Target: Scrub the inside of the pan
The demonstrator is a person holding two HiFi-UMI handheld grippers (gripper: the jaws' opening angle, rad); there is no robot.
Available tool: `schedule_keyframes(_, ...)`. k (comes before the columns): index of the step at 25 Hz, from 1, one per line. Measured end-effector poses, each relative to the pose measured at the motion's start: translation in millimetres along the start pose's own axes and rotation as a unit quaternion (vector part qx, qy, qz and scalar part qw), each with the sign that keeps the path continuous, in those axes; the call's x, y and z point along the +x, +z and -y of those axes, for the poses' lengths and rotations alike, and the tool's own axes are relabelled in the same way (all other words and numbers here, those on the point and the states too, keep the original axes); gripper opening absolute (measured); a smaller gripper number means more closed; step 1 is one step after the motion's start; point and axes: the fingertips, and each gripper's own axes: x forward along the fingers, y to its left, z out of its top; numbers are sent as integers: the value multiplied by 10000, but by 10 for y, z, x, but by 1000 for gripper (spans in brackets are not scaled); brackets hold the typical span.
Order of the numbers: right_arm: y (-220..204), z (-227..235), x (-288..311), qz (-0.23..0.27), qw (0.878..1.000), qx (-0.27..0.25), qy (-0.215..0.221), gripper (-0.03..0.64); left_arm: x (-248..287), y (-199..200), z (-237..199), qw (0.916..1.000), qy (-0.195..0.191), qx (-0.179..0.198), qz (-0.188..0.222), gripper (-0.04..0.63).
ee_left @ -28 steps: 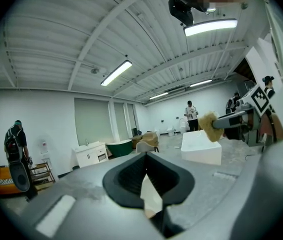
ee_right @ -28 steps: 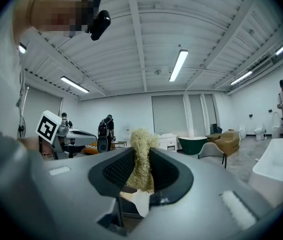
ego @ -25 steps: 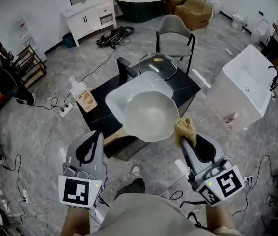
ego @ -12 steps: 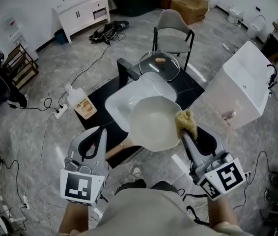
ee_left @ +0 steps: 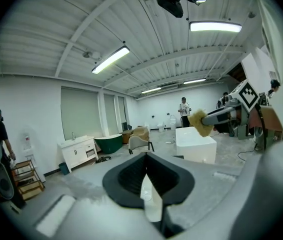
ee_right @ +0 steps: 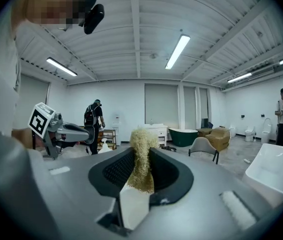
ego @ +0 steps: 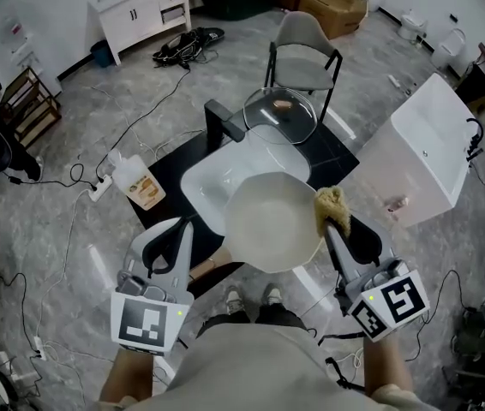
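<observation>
Pan point(ego: 270, 221), cream inside, sits over the near edge of a white basin point(ego: 212, 174), with its wooden handle point(ego: 201, 265) angled toward the person. The right gripper point(ego: 335, 226) is clamped on a yellowish fibrous scrubber point(ego: 332, 204) just beside the pan's right rim. The left gripper point(ego: 181, 229), near the pan's left rim, has its jaws pressed together on nothing. A glass lid point(ego: 279, 114) lies beyond the pan.
</observation>
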Motion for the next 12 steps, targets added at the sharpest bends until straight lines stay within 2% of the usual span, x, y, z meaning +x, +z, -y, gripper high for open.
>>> schedule_keyframes(12,-91,367,363,-248,9989,116,380,98,349,-76,-10,9992,10,69,-386,3)
